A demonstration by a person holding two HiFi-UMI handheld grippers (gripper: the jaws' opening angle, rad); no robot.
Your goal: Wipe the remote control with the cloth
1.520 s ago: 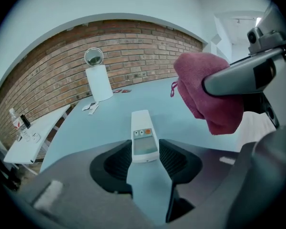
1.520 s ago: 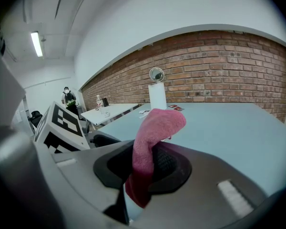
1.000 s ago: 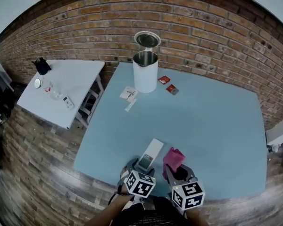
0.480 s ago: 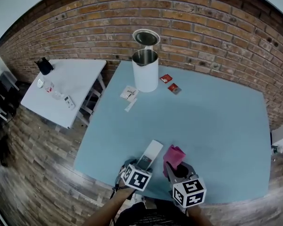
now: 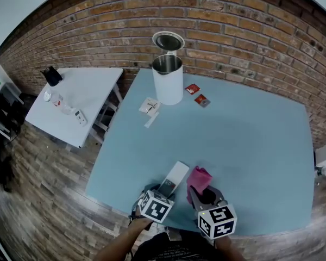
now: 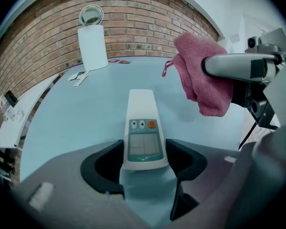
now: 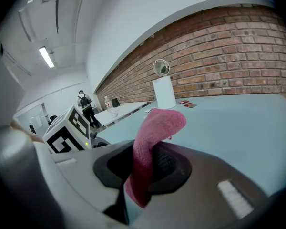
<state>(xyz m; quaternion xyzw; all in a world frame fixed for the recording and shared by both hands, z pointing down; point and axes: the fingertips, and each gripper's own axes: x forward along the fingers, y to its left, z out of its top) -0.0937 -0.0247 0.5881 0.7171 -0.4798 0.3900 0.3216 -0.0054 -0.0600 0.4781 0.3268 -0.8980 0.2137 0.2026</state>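
Grey tongs (image 6: 144, 159) with black pads (image 6: 97, 167), topped by black-and-white marker cubes (image 5: 155, 207).

1. A light blue table (image 5: 250, 140) stands on a plank floor (image 5: 49, 167).
2. A white remote control (image 5: 174, 179) lies flat near the table's front edge, buttons up.
3. At the far edge stands a white bin (image 5: 168, 86), its lid raised.
4. Two red packets (image 5: 192, 89) lie just right of the bin, and white paper slips (image 5: 148, 107) lie to its left.
5. A white side table (image 5: 92, 91) stands apart on the left, bearing a few small items too small to tell.
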